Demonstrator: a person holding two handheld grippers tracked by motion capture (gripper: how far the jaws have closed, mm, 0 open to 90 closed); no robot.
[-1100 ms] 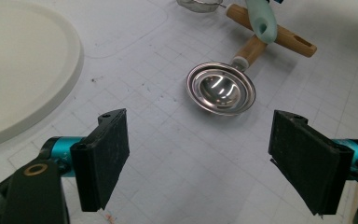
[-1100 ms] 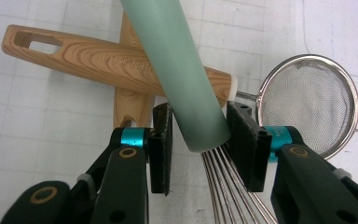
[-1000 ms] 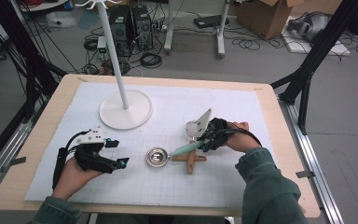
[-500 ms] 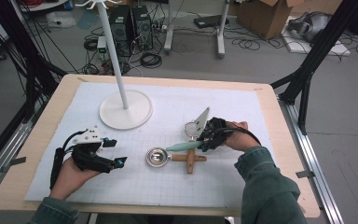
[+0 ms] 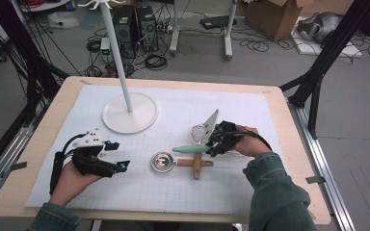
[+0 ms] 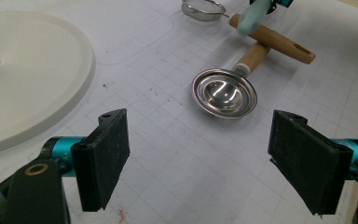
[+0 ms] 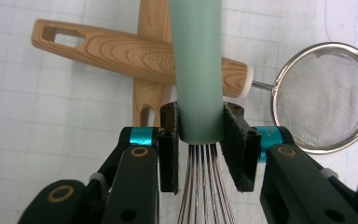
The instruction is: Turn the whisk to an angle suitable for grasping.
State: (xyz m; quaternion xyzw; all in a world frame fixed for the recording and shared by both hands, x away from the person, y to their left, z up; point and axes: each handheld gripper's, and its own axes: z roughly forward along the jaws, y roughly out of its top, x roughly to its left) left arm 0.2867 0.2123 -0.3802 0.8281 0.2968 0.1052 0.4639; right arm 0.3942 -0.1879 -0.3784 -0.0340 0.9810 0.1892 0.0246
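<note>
My right gripper [image 7: 200,126] is shut on the butt of a whisk's mint-green handle [image 7: 196,65]; the whisk's wires run back between its jaws. In the high view that right gripper [image 5: 212,146] sits right of centre, with the green handle [image 5: 190,149] pointing left. Under it, two wooden handles cross: one belongs to a mesh strainer [image 7: 324,95], the other to a steel ladle [image 5: 163,161]. My left gripper [image 5: 119,155] is open at the left, apart from everything. Its jaws face the ladle bowl [image 6: 223,92].
A white stand with a round base [image 5: 129,113] and a thin pole [image 5: 118,53] rises at the back left of the white grid mat [image 5: 250,108]. The strainer [image 6: 204,8] lies beyond the ladle in the left gripper view.
</note>
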